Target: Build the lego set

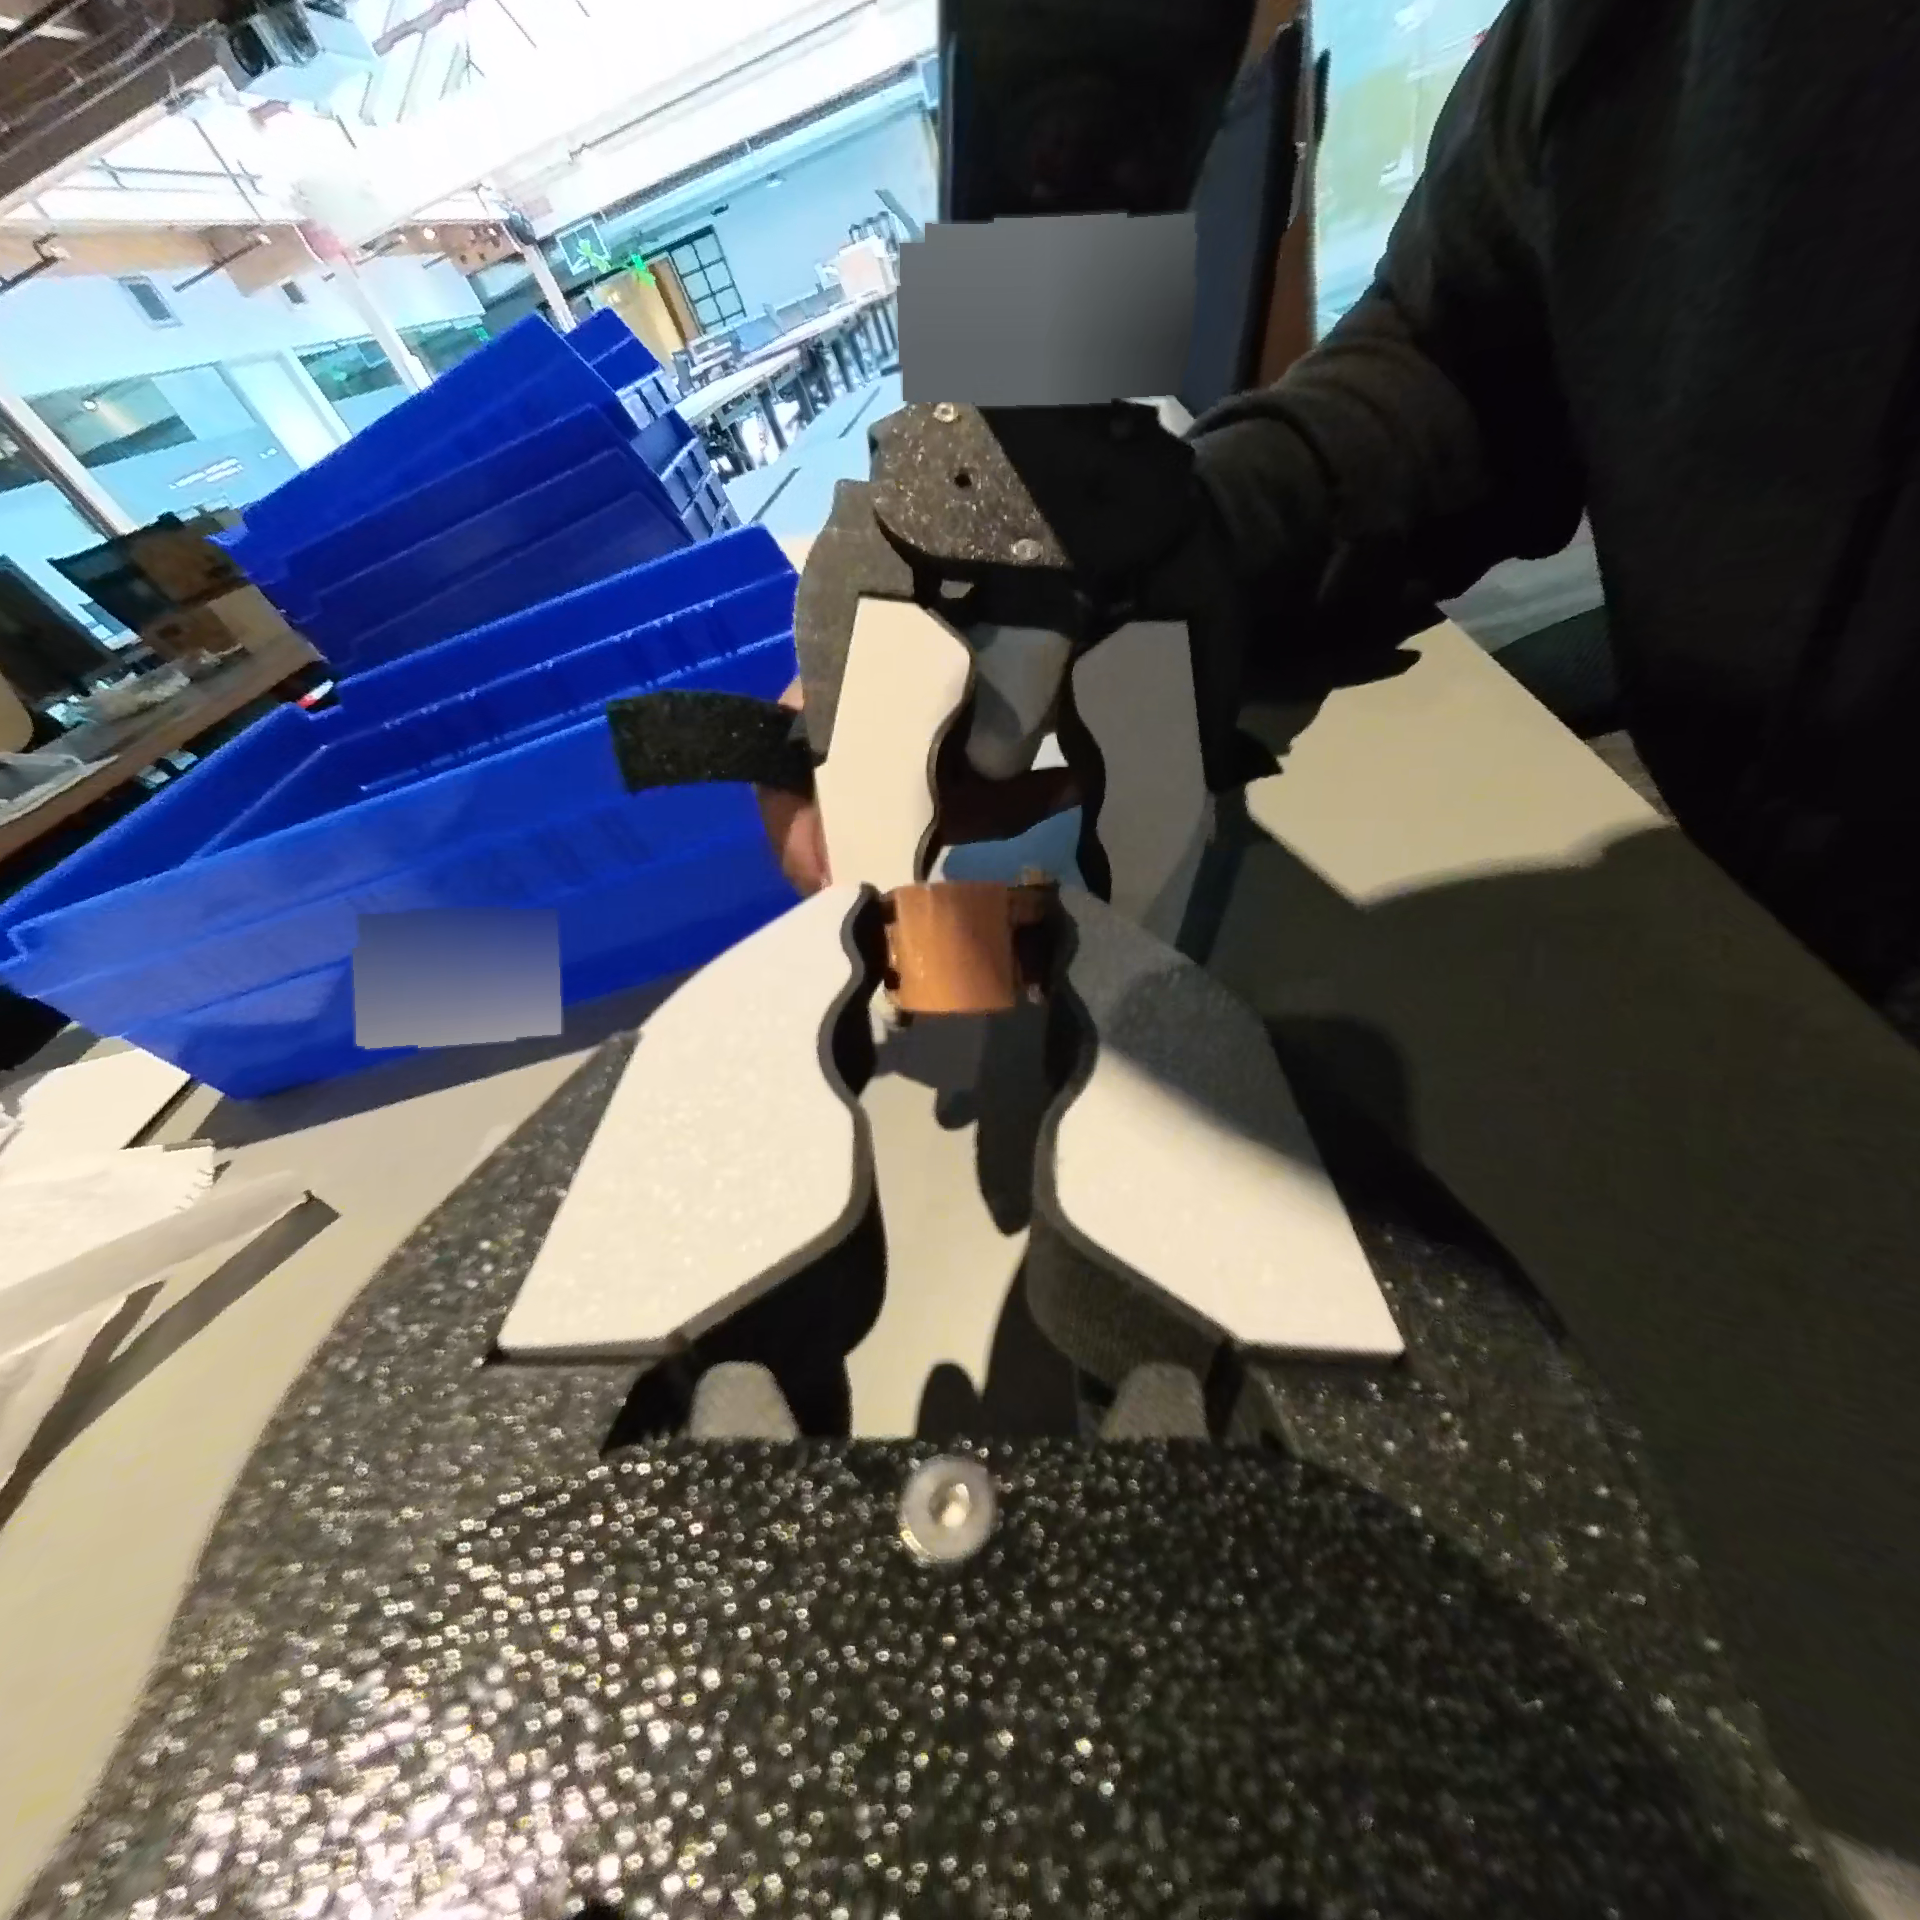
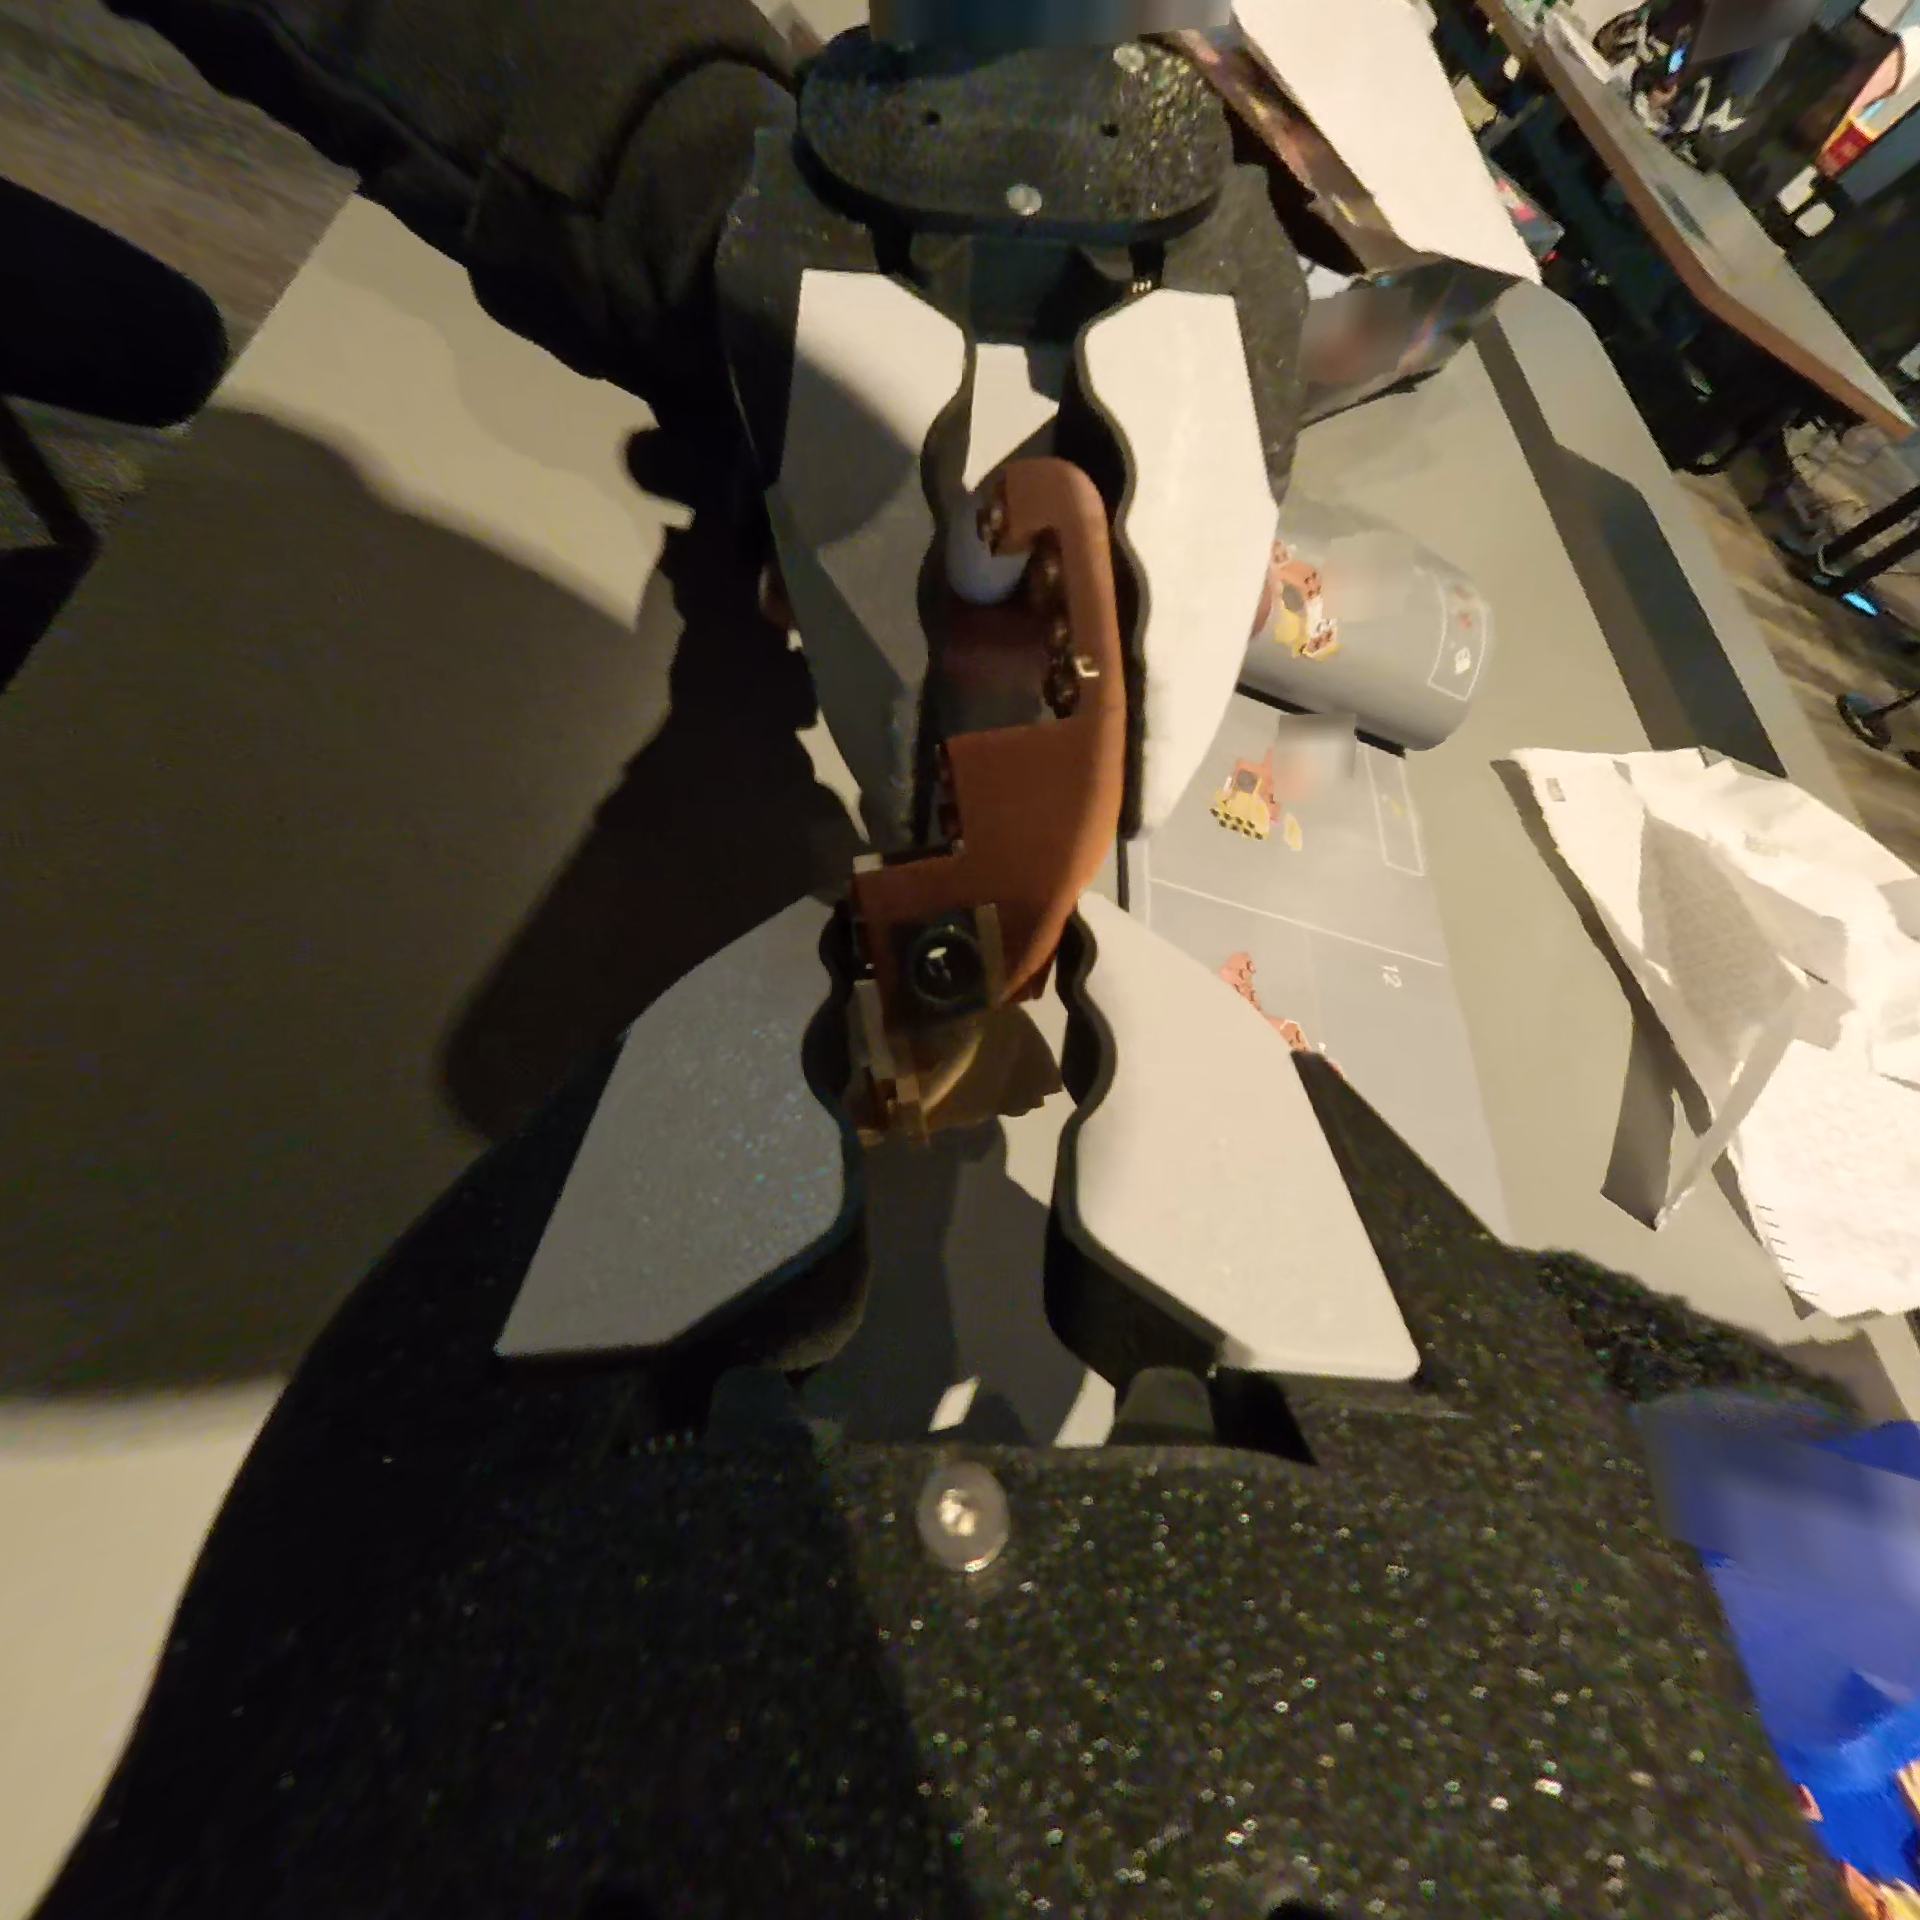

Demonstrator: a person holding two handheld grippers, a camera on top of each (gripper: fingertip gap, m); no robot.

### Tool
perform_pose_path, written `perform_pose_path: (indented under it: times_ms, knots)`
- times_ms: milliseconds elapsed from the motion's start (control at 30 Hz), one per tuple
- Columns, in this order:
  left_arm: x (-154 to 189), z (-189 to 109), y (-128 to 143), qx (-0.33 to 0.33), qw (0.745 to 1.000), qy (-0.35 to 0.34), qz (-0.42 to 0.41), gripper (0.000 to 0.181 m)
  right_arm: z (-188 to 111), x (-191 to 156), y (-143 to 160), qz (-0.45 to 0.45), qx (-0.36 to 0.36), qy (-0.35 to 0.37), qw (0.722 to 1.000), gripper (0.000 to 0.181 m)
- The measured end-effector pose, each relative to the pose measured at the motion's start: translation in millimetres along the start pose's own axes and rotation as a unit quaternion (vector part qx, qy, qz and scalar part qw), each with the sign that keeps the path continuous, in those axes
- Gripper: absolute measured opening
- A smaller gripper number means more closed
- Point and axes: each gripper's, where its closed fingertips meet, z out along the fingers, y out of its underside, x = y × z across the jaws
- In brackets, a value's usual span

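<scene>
A brown lego assembly is held in the air between my two grippers, which face each other tip to tip. My right gripper is shut on its near end, a small brown and tan part with a black round piece. My left gripper is shut on the long curved brown part, which has a white piece by its studs. In the left wrist view my left gripper grips a copper-brown block, with the right gripper just beyond it.
Stacked blue bins stand to the left on the grey table. An open instruction booklet and torn white paper bags lie to the right. A person's black sleeve holds the far gripper. Both grippers' tips are close together, under 4 cm apart.
</scene>
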Motion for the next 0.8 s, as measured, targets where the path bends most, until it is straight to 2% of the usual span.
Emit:
perform_pose_path:
  times_ms: [633, 800]
  knots:
    - [6.3, 3.8, 5.4, -0.024, 1.0, 0.002, 0.02, 0.028, -0.8, -6.1, 7.8, -0.011, -0.031, -0.019, 0.999, 0.034]
    - [0.8, 2.8, 3.2, -0.014, 1.0, -0.01, 0.017, 0.028, -0.6, 0.0, 4.3, -0.003, -0.016, -0.004, 1.0, 0.036]
